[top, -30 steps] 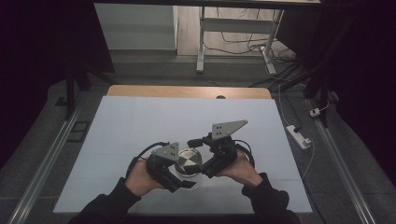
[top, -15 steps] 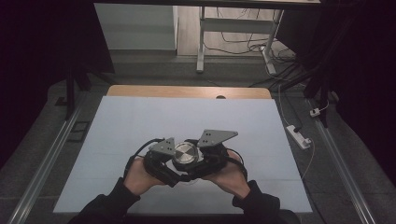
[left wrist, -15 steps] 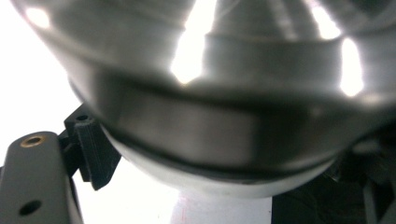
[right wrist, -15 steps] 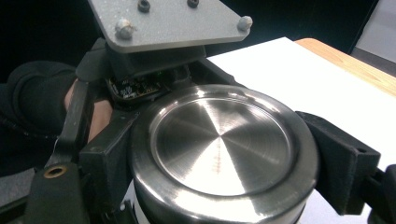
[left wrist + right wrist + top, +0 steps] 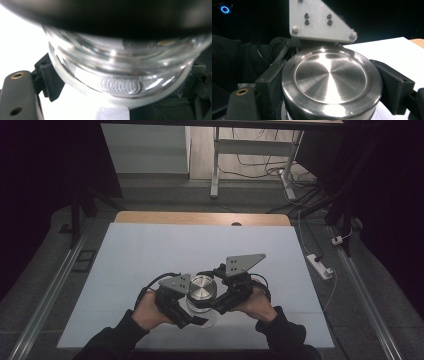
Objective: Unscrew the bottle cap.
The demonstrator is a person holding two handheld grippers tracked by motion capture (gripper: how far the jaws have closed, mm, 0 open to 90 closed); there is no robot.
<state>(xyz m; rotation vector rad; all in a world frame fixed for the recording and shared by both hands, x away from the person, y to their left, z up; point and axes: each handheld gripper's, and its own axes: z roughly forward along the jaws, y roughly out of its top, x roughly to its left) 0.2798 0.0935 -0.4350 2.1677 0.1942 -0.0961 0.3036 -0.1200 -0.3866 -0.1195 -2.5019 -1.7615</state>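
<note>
clear glass jar with round brushed-steel lid at near middle of white counter | left tongs clenched on jar body | right tongs clenched on lid rim | glass likely slippery, breakable: grip low, firm

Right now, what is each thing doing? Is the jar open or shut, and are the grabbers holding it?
Glass jar: upright on the white table, lid on.
Metal lid: sitting on the jar, closed.
Left gripper: shut on the jar's glass body.
Right gripper: shut on the metal lid, jaws on both sides.
</note>
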